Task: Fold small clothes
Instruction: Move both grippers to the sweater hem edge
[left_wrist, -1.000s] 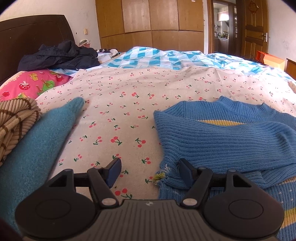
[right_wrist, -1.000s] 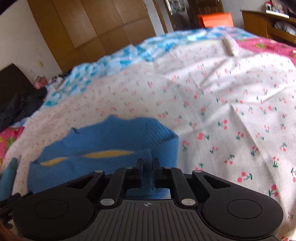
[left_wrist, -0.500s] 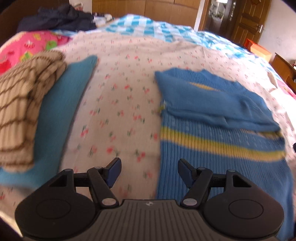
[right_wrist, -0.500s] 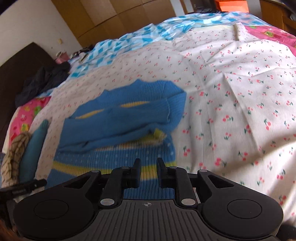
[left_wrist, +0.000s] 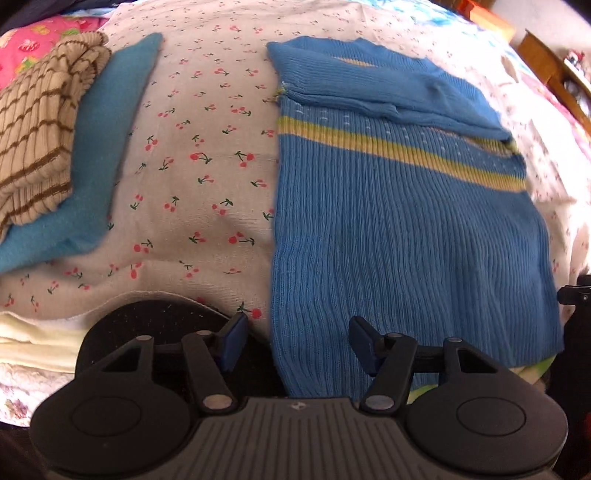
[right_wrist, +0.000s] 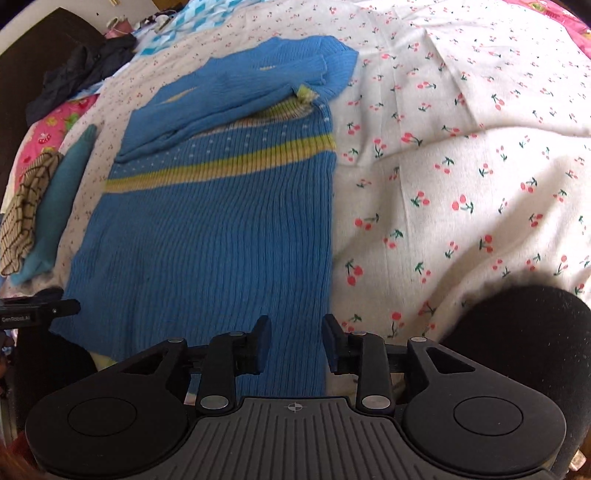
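A blue ribbed sweater (left_wrist: 399, 221) with a yellow stripe lies flat on the cherry-print sheet, both sleeves folded across its chest. My left gripper (left_wrist: 297, 345) hovers over the sweater's near left hem corner. Its jaws are closing, the fabric edge lies between them, and the pads stand apart from it. In the right wrist view the same sweater (right_wrist: 221, 229) stretches away from me. My right gripper (right_wrist: 295, 343) sits over the near right hem edge. Its jaws are opening and the pads do not press the cloth below them.
A folded beige striped garment (left_wrist: 40, 122) rests on a teal one (left_wrist: 99, 155) left of the sweater. Dark clothes (right_wrist: 81, 70) and a pink pillow (right_wrist: 48, 136) lie by the headboard. The bed's near edge (left_wrist: 48, 332) runs just under both grippers.
Both grippers drew back from the chest to the near hem and tilted downward. The right gripper let go of the sleeve and spread its jaws. The left jaws narrowed slightly.
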